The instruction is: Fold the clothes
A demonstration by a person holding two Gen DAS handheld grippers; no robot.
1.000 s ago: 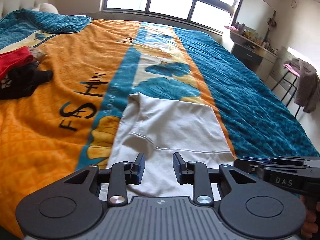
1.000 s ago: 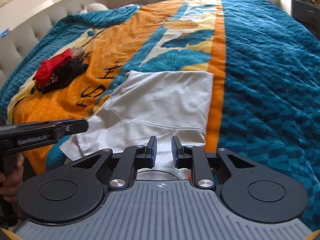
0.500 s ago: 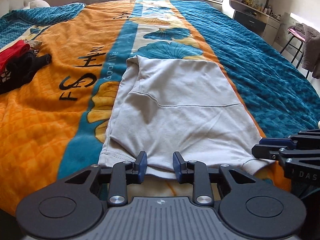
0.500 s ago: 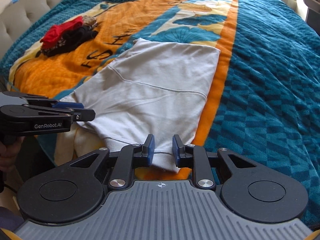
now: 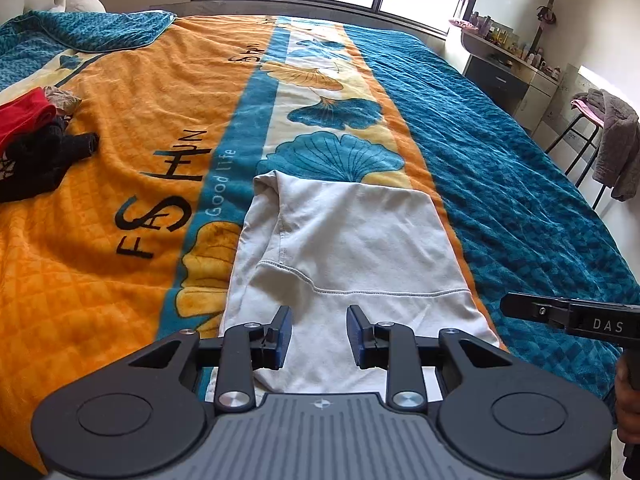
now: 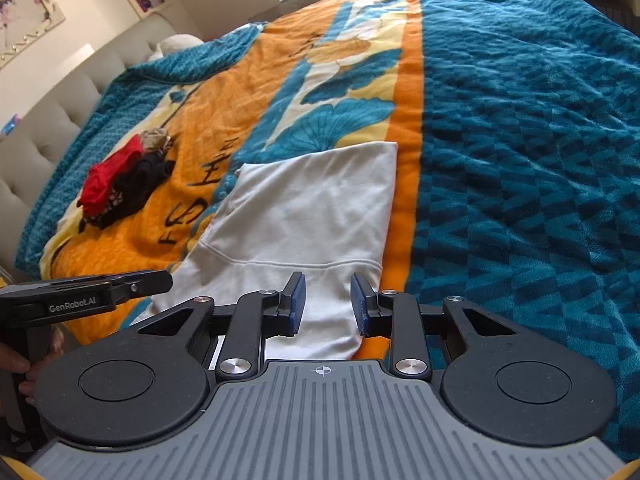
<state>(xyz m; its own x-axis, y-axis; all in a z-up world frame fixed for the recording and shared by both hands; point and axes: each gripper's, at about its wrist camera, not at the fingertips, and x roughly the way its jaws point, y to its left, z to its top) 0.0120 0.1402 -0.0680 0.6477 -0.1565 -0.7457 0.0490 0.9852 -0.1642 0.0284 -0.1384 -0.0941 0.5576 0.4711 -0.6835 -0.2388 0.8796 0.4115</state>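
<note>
Here, the left gripper (image 5: 319, 334) is seen with its blue pads (image 5: 283, 336) parted and nothing pinched between them; white cloth merely shows through the gap. The right gripper (image 6: 328, 304) is caught with its jaws opening, and nothing is clasped there either (the garment's near hem lies below both pairs of fingers). The white garment (image 5: 352, 248) is spread flat on the bed, partly folded, with a stitched seam running across it, and it is laid along the orange and cream stripe of the blanket (image 5: 520, 184). At about nine o'clock from the garment, well apart from it, a heap of red and black clothes (image 6: 120, 184) is found on the orange field. At two o'clock in the left wrist view, a stool draped with grey cloth (image 5: 612, 140) is placed beside the bed, and a shelf of small bottles (image 5: 504, 38) is fixed to the wall beyond.
</note>
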